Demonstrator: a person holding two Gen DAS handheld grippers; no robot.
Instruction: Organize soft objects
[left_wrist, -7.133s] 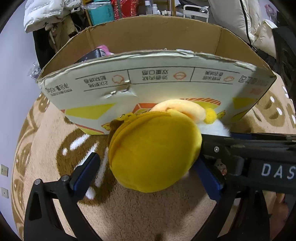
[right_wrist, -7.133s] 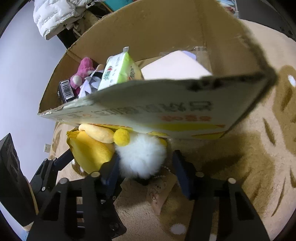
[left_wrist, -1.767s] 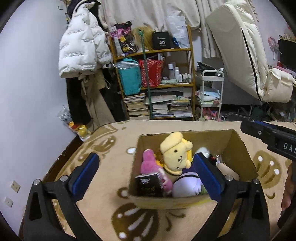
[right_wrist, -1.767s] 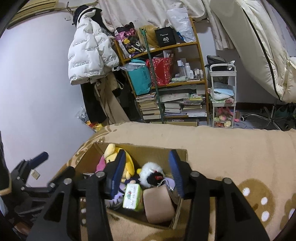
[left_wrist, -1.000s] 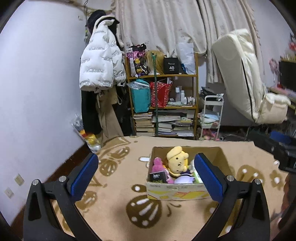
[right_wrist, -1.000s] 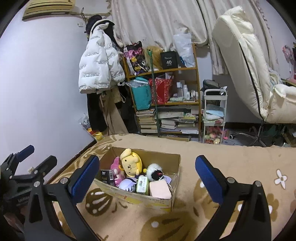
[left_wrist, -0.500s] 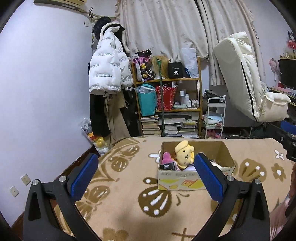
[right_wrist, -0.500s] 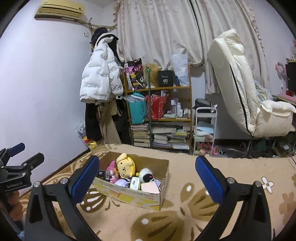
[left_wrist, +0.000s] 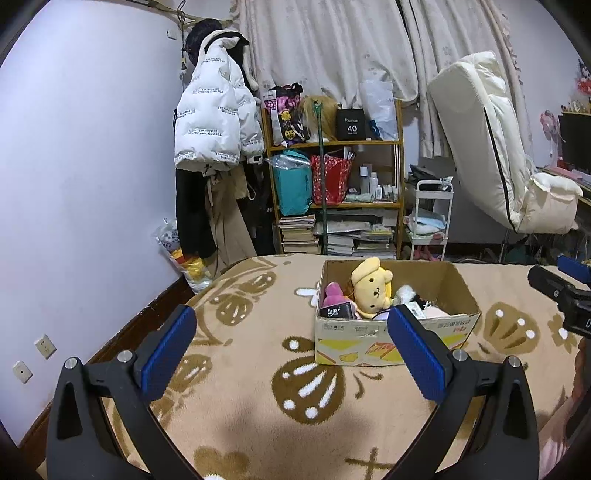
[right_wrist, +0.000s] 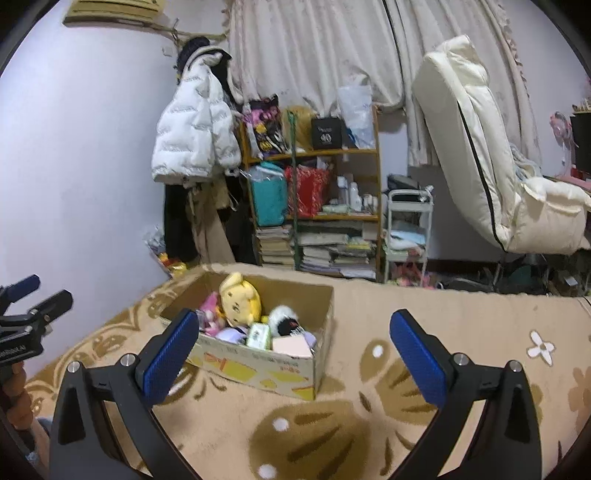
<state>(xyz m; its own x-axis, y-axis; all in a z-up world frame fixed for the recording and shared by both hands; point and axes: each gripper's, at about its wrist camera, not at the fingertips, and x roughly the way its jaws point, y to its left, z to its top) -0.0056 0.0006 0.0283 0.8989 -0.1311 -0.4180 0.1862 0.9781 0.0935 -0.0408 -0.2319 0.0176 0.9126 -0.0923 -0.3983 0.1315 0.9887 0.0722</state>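
From the left wrist camera, the left gripper (left_wrist: 291, 347) hangs with its blue-padded fingers (left_wrist: 168, 349) spread wide and nothing between them, raised above the tan patterned blanket (left_wrist: 236, 373). The open brown cardboard box (left_wrist: 391, 345) sits ahead and a little to the right on that blanket, well apart from the gripper. Inside it the round yellow plush dog (left_wrist: 371, 288) stands highest, with the pink plush toy (left_wrist: 334, 293) to its left, a small dark carton (left_wrist: 336, 311) in the front left corner, and a white fluffy toy (left_wrist: 406, 292) to the right. The right gripper's black body (left_wrist: 561, 295) shows at the right edge.

From the right wrist camera, the right gripper (right_wrist: 293, 347) is likewise spread wide and empty, held back from the box (right_wrist: 258, 365). The box also holds a green tissue pack (right_wrist: 258, 335) and a pale pink block (right_wrist: 291, 347) near the front wall. No soft thing can be seen lying loose on the blanket in either view.

As a judgement, the sorting looks finished or nearly so, and the step in hand is a pull-back and check. To do it well, both grippers should be kept high and clear of the box walls, so that neither knocks the box or the tall yellow plush. The blanket around the box is best scanned for strays.
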